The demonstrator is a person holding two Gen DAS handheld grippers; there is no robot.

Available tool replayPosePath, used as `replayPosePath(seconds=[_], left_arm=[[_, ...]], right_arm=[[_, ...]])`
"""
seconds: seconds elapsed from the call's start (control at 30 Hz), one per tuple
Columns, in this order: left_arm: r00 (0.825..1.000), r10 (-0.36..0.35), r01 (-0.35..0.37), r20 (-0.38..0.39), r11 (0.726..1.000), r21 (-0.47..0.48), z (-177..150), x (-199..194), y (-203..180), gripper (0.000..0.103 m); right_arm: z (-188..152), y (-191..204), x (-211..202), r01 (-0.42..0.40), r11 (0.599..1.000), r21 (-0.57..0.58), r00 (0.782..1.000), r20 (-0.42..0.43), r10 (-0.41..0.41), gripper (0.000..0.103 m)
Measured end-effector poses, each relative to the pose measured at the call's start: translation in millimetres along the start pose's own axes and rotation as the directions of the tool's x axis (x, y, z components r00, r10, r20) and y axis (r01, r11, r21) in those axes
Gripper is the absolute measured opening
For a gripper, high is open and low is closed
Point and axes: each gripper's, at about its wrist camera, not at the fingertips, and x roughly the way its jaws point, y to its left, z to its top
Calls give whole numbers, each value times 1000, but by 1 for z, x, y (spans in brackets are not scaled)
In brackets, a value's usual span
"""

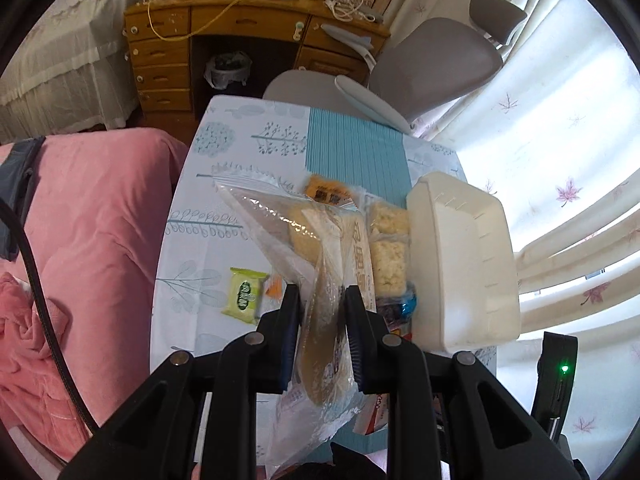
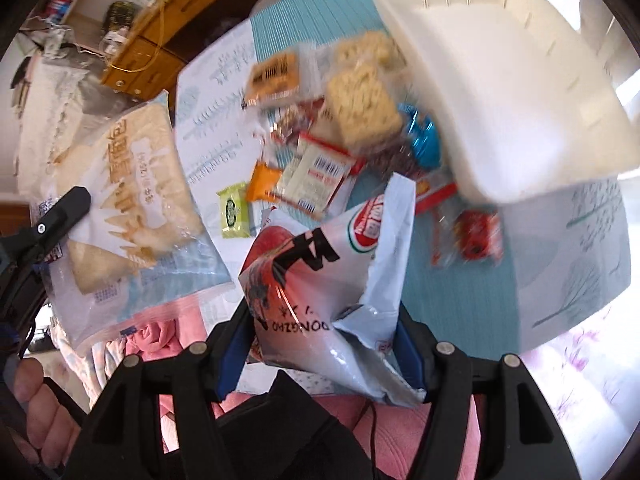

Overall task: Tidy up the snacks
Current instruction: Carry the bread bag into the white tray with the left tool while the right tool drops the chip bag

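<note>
My left gripper (image 1: 322, 304) is shut on a clear bread packet (image 1: 316, 248) and holds it above the table; the packet also shows in the right wrist view (image 2: 132, 184). My right gripper (image 2: 324, 320) is shut on a pale blue snack bag (image 2: 328, 264) with red print, held above the table's near edge. A white plastic bin (image 1: 464, 264) stands at the right, also in the right wrist view (image 2: 500, 80). A pile of small snacks lies beside it: rice crisp bars (image 2: 364, 100), an orange packet (image 2: 274, 74), a green packet (image 2: 234, 210), a red packet (image 2: 476, 236).
The table (image 1: 240, 152) has a leaf-print cloth with a teal runner (image 1: 352, 148). A pink blanket (image 1: 92, 232) lies to the left. A grey chair (image 1: 436, 64) and wooden desk (image 1: 240, 32) stand behind; curtains hang at right.
</note>
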Motion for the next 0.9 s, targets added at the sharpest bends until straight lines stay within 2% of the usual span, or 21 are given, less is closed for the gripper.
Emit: replayPosePath(seconds=[0.27,0.47,0.7,0.9], left_arm=[[997,41,-42,57,999,0,-14,-12,-77,20],[996,39,-41,85,999,16,-22,-14,-128,20],[990,21,-27,140,999,46,-18,-11,-168,20],[989,12,-23,145,997,79,-2,0,-195,21]], right_arm=[[23,-52,-43,-39,998,-50,997,60,42,64],[38,-91,-70,-56,994,-91,992,104,65,64],[63,-118,-92,-61,989,-138,981,175,85,64],[88,-128,-110,-52,978,-203,961,255,104,65]])
